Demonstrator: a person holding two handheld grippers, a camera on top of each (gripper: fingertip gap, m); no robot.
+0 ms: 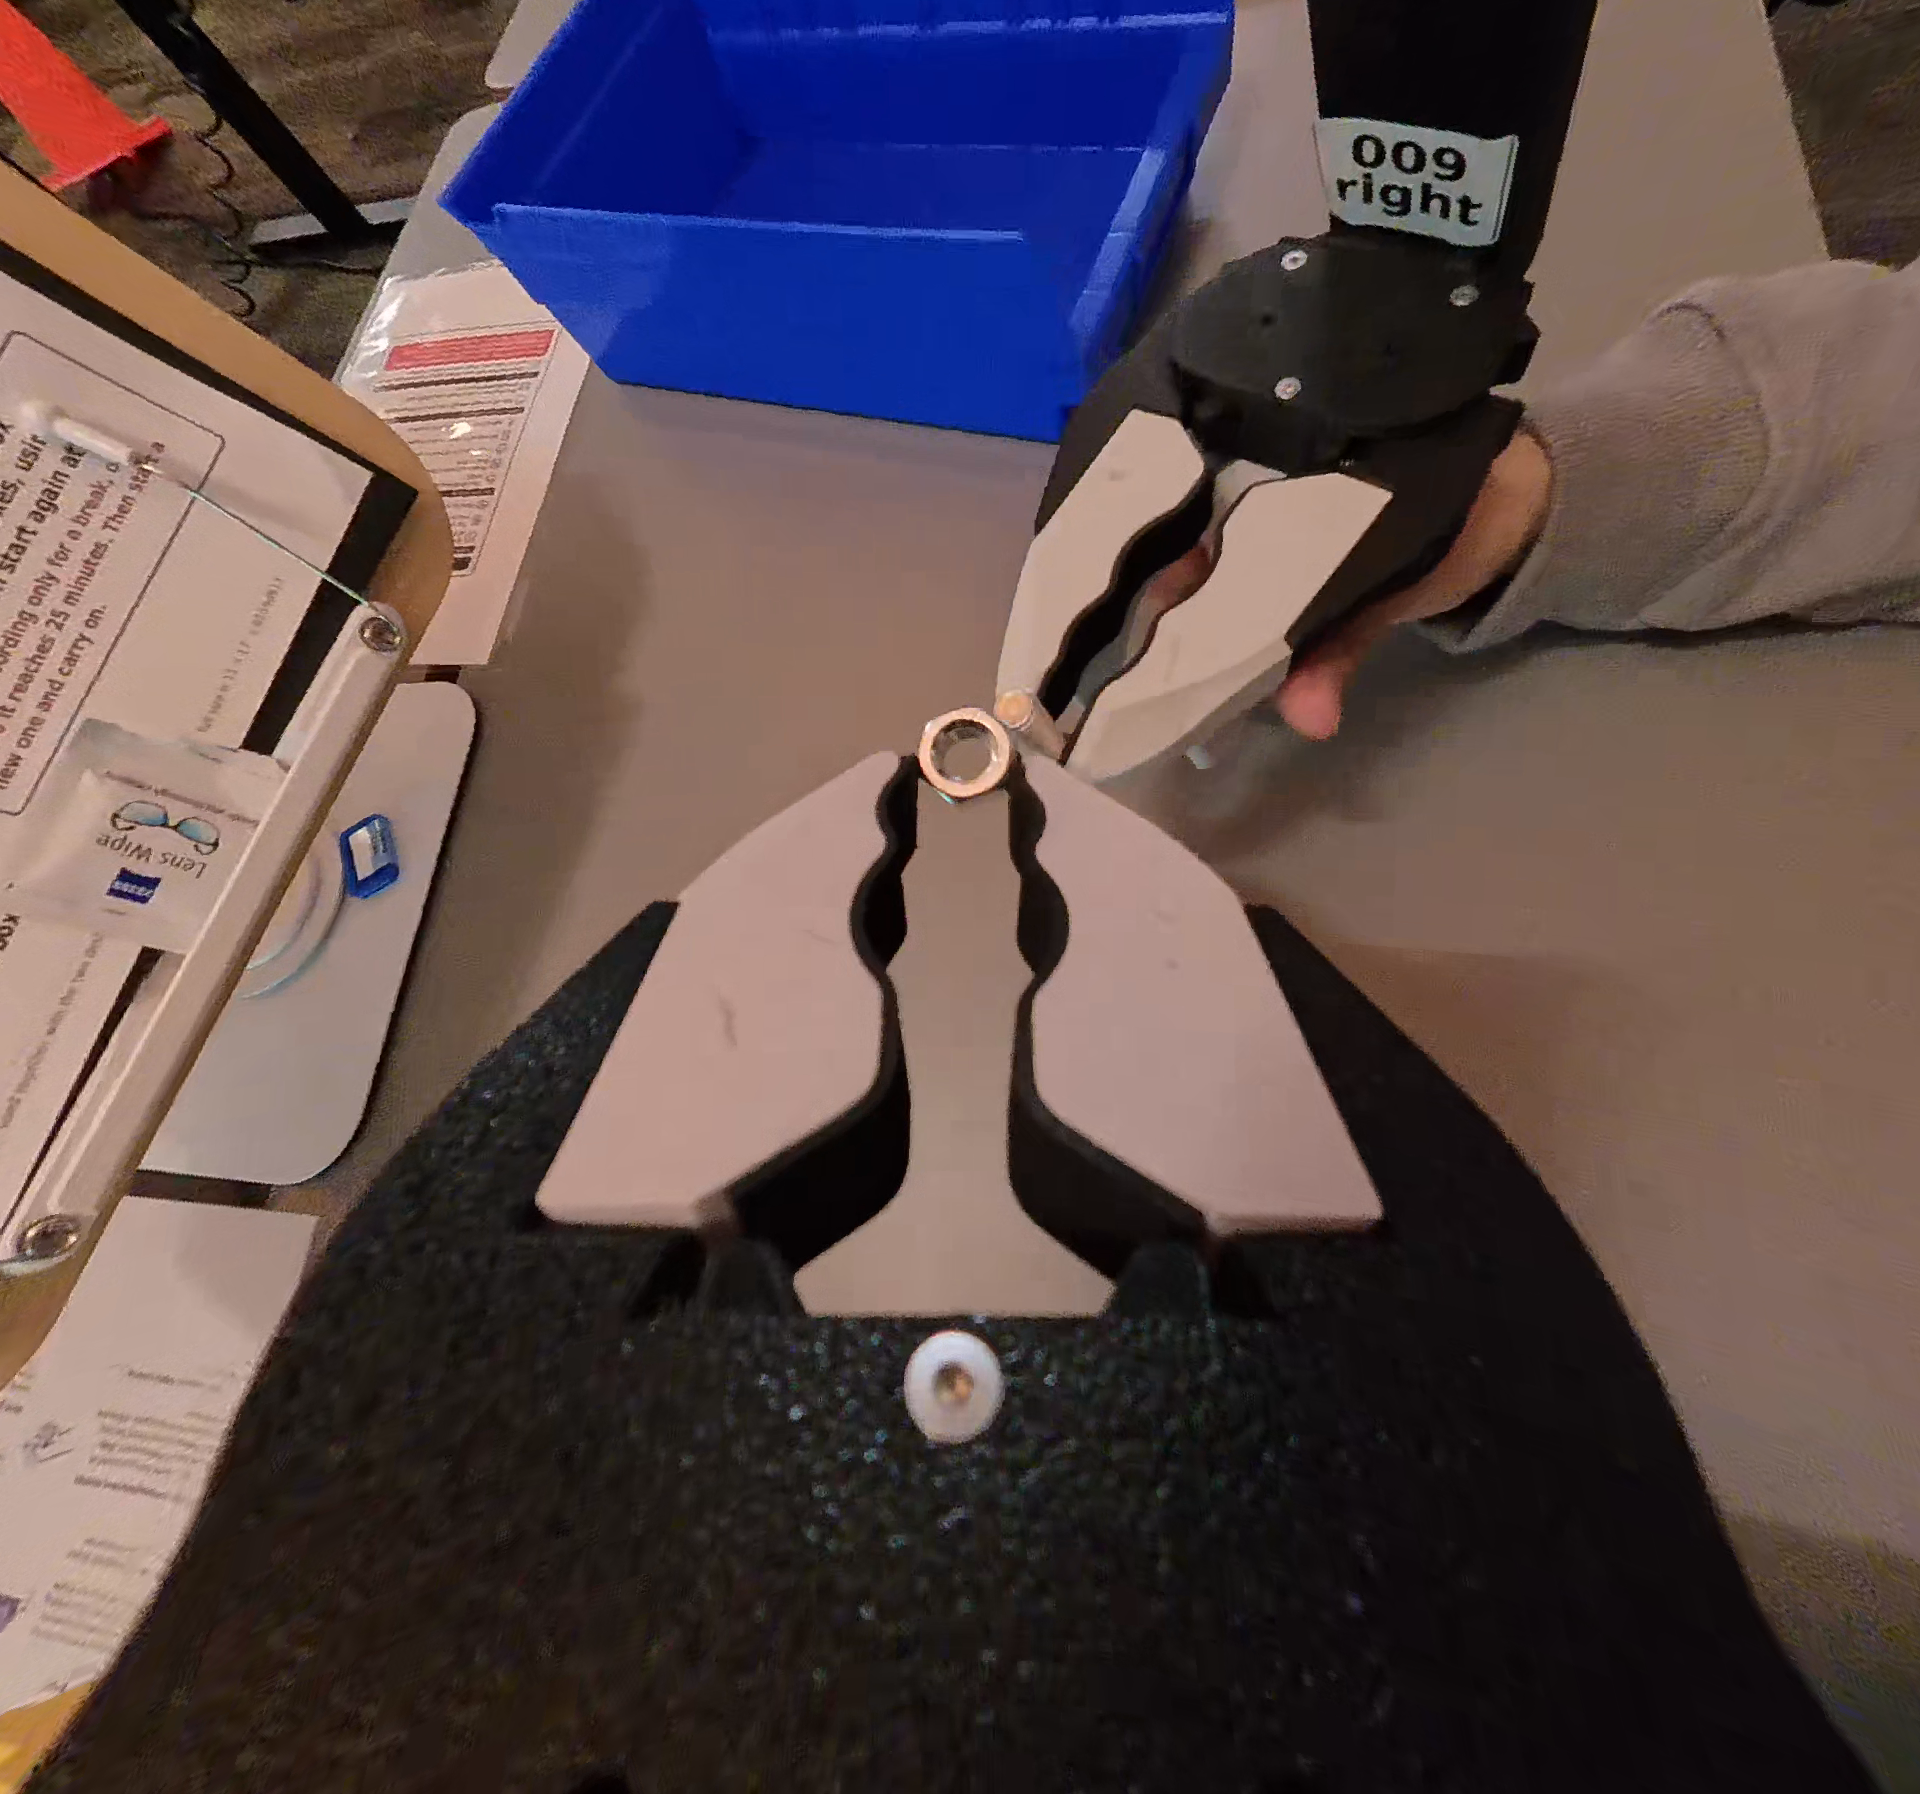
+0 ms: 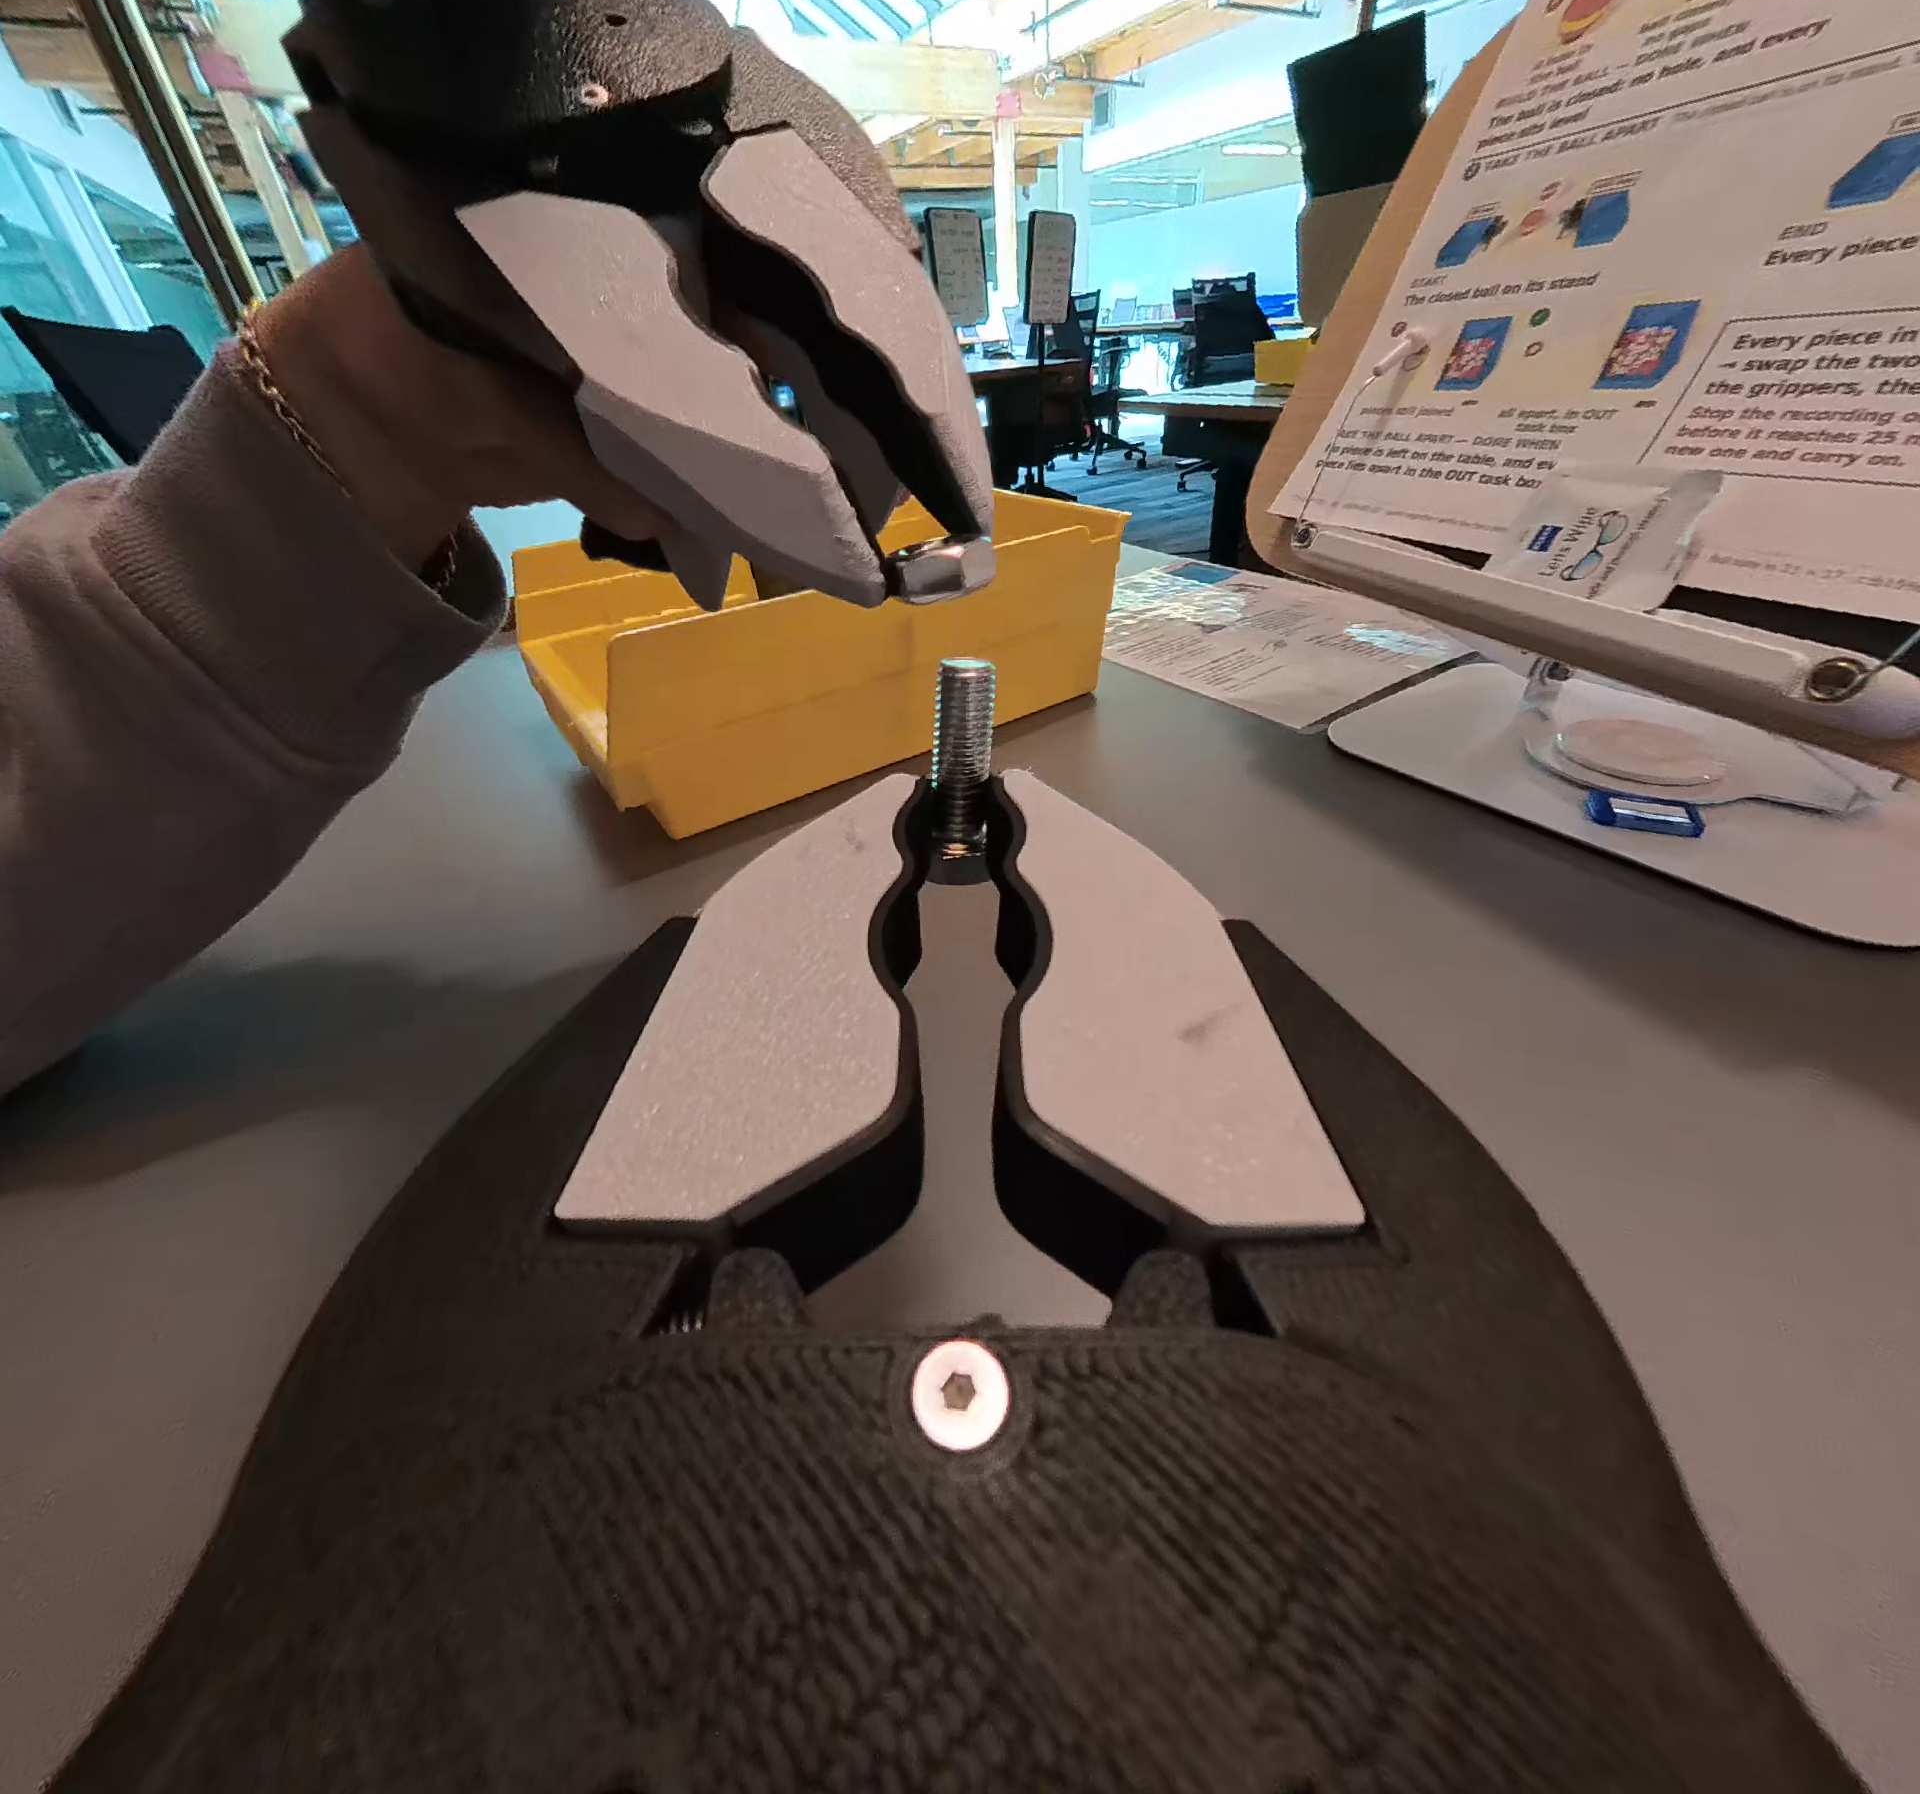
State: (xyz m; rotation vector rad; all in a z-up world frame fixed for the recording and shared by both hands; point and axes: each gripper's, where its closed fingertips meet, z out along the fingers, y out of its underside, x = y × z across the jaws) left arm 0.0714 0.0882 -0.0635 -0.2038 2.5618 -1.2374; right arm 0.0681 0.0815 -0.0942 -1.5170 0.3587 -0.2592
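Fig. Two hand-held grippers over a grey table. Your left gripper is clamped on a silver hex nut; both fingertips press its sides, bore facing the left wrist cam. In the right wrist view the nut hangs in the air just above the bolt tip, w/ a clear gap between them. Your right gripper is clamped on a silver threaded bolt, gripped low near the head, shaft upright, threaded end up. From the left cam, the bolt sits just beside the nut, to its right. Behind: blue bin beyond the nut; yellow bin beyond the bolt. Instruction board on a stand at table edge, w/ a lens wipe packet on its ledge; small blue card on the stand's base.
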